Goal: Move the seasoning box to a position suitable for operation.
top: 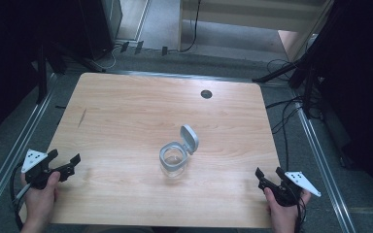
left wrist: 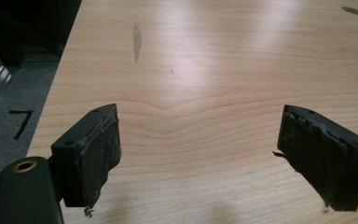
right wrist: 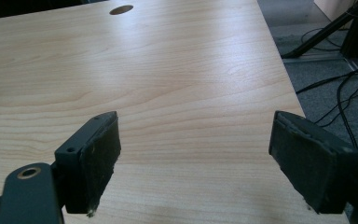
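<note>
Standing mid-table, the lidded jar [top: 175, 159] lies well apart from both grippers' released fingers [left wrist: 98, 154].

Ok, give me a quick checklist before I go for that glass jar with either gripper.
1. Left gripper open: ok, jaws stand wide apart with nothing between them.
2. Right gripper open: ok, jaws wide apart, nothing held.
3. Jar upright: ok, it stands near the middle of the table.
4. Lid state: ok, flipped open and standing up at the jar's far rim.
5. Path to the jar: ok, bare wood lies between each gripper and it.
6. Jar contents: cannot tell, though it looks empty through the glass.
</note>
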A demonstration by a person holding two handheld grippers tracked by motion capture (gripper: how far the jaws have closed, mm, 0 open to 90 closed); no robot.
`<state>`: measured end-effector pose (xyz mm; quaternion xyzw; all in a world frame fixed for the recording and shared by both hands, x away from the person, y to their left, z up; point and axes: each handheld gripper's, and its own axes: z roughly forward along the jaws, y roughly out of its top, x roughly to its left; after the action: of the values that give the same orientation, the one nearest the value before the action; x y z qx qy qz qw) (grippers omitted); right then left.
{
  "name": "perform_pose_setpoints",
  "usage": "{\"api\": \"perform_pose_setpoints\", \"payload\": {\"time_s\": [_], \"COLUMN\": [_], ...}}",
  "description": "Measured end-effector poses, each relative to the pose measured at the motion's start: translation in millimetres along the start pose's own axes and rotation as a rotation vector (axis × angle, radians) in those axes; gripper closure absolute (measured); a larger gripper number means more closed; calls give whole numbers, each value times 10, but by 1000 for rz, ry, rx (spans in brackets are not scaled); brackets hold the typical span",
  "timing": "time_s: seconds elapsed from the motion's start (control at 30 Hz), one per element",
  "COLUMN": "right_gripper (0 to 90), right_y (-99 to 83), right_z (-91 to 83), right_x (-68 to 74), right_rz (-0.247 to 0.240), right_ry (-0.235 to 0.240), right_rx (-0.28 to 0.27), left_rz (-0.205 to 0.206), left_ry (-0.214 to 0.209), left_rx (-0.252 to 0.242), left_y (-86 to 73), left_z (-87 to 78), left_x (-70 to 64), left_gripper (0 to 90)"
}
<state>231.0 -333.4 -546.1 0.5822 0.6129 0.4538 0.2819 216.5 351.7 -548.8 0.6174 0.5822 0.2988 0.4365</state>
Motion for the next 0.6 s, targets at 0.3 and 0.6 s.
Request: {"api": "perform_pose_setpoints", "payload": {"time_s": [0.3, 0.6], "right_gripper": [196, 396], "right_y": [49, 184], "right_z": [0, -22], "right_x": [92, 404], "right_rz": [-14, -6], "right_ry": [4, 65], "right_rx": [12, 2], "left_rz": [-6, 1], "left_ry": [32, -55], "left_rx": [17, -2], "left_y": [58, 206], "left_z": [-6, 58], "left_x": [-93, -399], "left_gripper": [249, 351]}}
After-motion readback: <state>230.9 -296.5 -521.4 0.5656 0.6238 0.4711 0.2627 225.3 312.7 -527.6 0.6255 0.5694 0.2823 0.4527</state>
